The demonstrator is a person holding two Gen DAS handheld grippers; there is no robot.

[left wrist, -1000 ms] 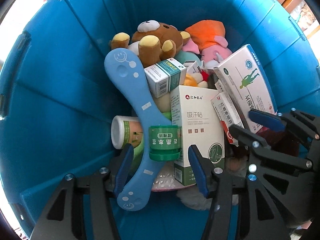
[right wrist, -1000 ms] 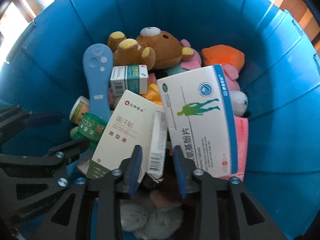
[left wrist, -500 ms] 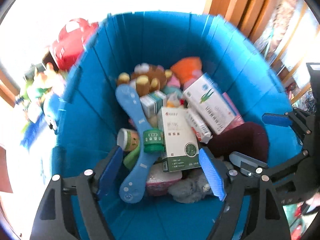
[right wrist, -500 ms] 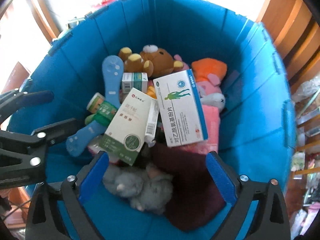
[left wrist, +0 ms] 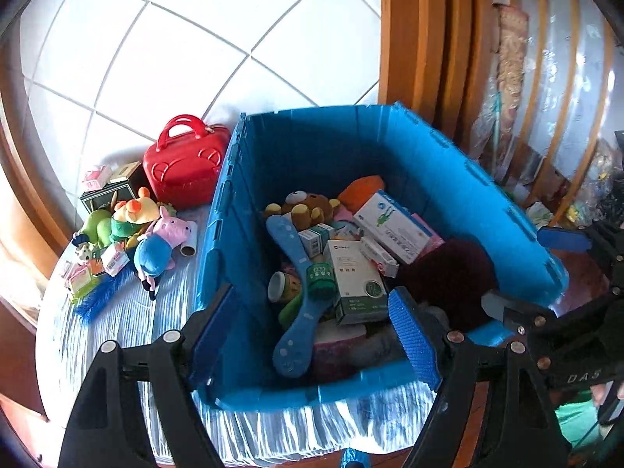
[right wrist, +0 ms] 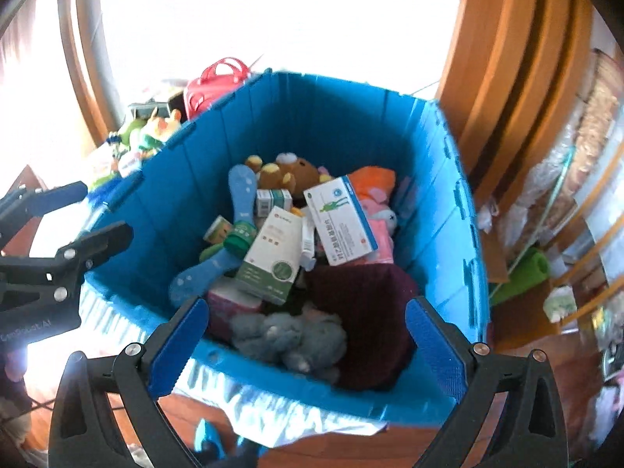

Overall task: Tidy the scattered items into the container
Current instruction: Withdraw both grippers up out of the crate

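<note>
The blue crate point(left wrist: 448, 179) stands on a striped cloth and holds medicine boxes, a brown bear plush point(left wrist: 304, 204), a blue paddle-shaped toy point(left wrist: 296, 269), a white-and-green box point(left wrist: 357, 280), a dark maroon cloth point(left wrist: 448, 277) and a grey plush point(right wrist: 288, 335). My left gripper point(left wrist: 312, 327) hangs open above the crate's near-left corner, holding nothing. My right gripper point(right wrist: 308, 345) is open wide over the crate's point(right wrist: 218, 136) near rim, also holding nothing. Left of the crate lie scattered toys: a pink pig plush in blue point(left wrist: 163, 241), a green plush point(left wrist: 97, 226) and small boxes point(left wrist: 115, 263).
A red carry case point(left wrist: 183, 167) and a dark box point(left wrist: 113, 191) sit behind the scattered toys. A blue brush point(left wrist: 101, 292) lies on the cloth. Wooden frames point(left wrist: 421, 39) and cluttered shelves point(right wrist: 565, 202) rise right of the crate. A white tiled wall stands behind.
Both grippers opened, releasing the green-capped bottle and a slim box into the crate, then rose and drew back out of it. The crate's outside and the scattered toys came into view.
</note>
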